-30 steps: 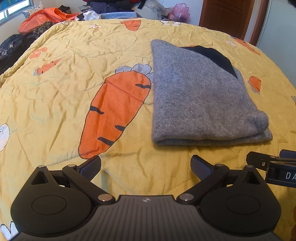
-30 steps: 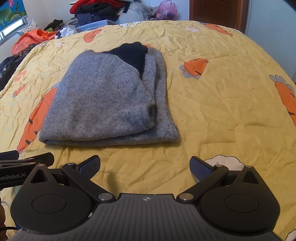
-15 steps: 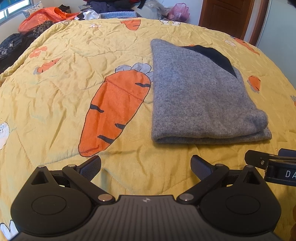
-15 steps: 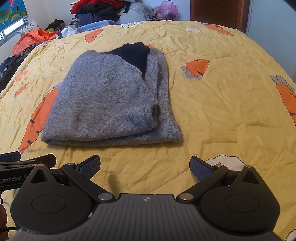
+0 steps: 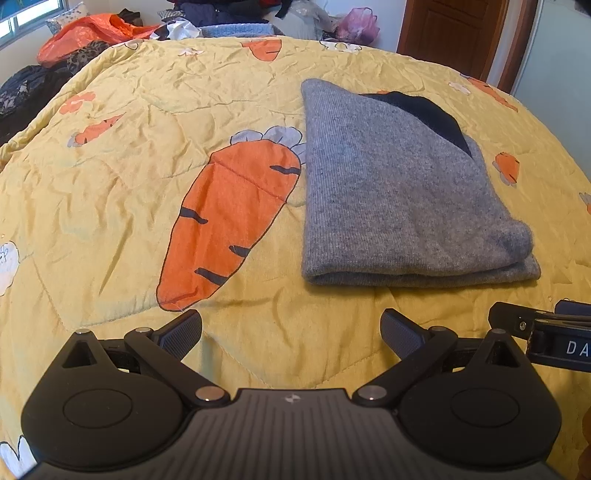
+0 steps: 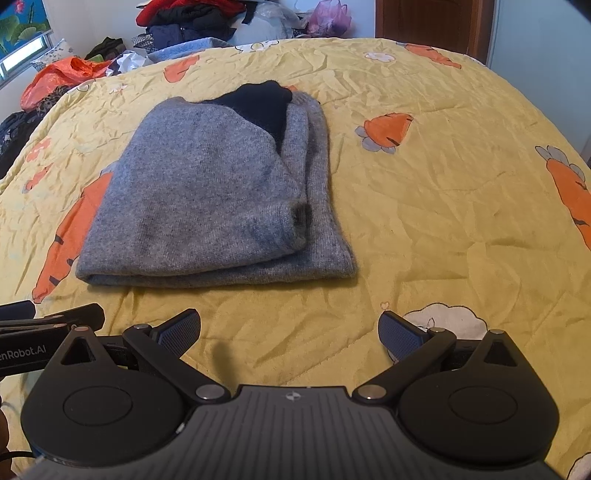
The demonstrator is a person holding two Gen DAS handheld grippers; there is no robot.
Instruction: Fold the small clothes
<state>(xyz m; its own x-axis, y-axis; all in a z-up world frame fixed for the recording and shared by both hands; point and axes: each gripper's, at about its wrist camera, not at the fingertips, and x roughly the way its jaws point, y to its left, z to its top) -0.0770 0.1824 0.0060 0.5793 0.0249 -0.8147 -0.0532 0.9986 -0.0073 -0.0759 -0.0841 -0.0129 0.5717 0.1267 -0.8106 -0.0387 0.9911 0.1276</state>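
A grey knitted sweater (image 5: pixel 395 199) with a dark navy patch at its far end lies folded flat on the yellow carrot-print quilt (image 5: pixel 140 192). In the right wrist view the same sweater (image 6: pixel 207 199) sits ahead and to the left, its folded edge nearest me. My left gripper (image 5: pixel 291 332) is open over bare quilt, just short of the sweater's near left corner. My right gripper (image 6: pixel 290 332) is also open, holding nothing, a little short of the sweater's near right corner. Each gripper shows at the edge of the other's view.
Piled clothes and an orange bag (image 5: pixel 92 33) lie beyond the far edge of the bed. A pink plastic bag (image 6: pixel 328 18) and a wooden door (image 5: pixel 454 37) stand at the back. Bare quilt stretches right of the sweater (image 6: pixel 461 192).
Both grippers have drifted slightly, so the sweater sits marginally lower and to the right in the right wrist view. The sweater itself has not moved and the jaws stay open.
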